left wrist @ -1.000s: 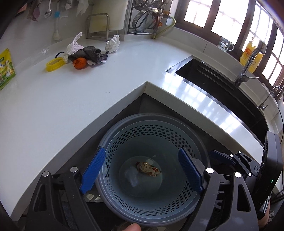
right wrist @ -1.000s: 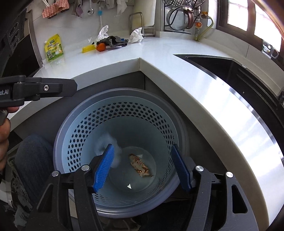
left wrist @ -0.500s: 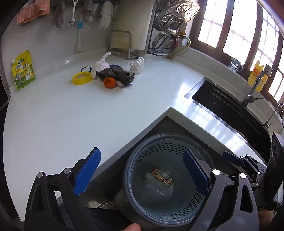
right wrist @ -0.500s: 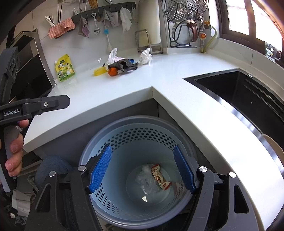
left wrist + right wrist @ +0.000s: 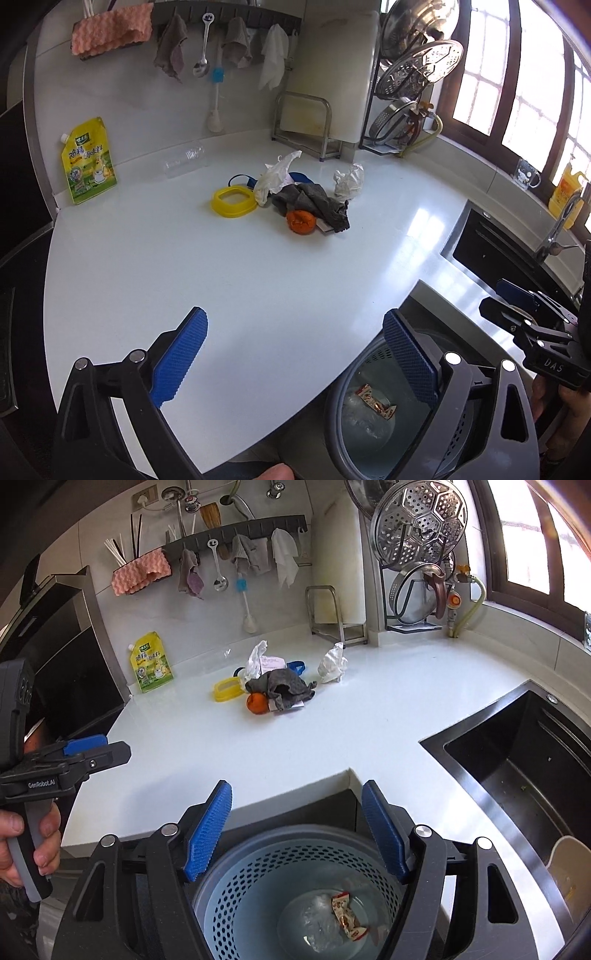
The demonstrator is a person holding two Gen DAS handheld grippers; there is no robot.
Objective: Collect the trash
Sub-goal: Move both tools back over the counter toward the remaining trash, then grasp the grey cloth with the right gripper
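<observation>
So the big white bench [image 5: 332,738] wraps round a corner, with a black sink [image 5: 517,760] off to the right. Tucked under the near edge is the grey perforated bin [image 5: 258,897], and it's already got a snack wrapper [image 5: 345,915] and some clear plastic in the bottom.

The rest of the trash sits in a heap [image 5: 295,199] toward the far side of the bench: a grey rag [image 5: 317,203], an orange peel-looking thing [image 5: 301,221], a yellow ring [image 5: 232,201], a white plastic bag [image 5: 275,175] and a crumpled white wad [image 5: 349,181] just right of the heap.

Left tongs [image 5: 295,358] are spread wide with nothing in them, over the near bench edge. Right tongs [image 5: 295,834] are the same, wide apart and empty, above the bin.

Looks to me like we're between drops, so the next move is a reach out to that far heap to pinch one piece.

Readable stuff: "GenRobot.AI" on the left handle, "DAS" on the right one. The yellow-green pouch [image 5: 150,662] has Chinese text I can't make out.
</observation>
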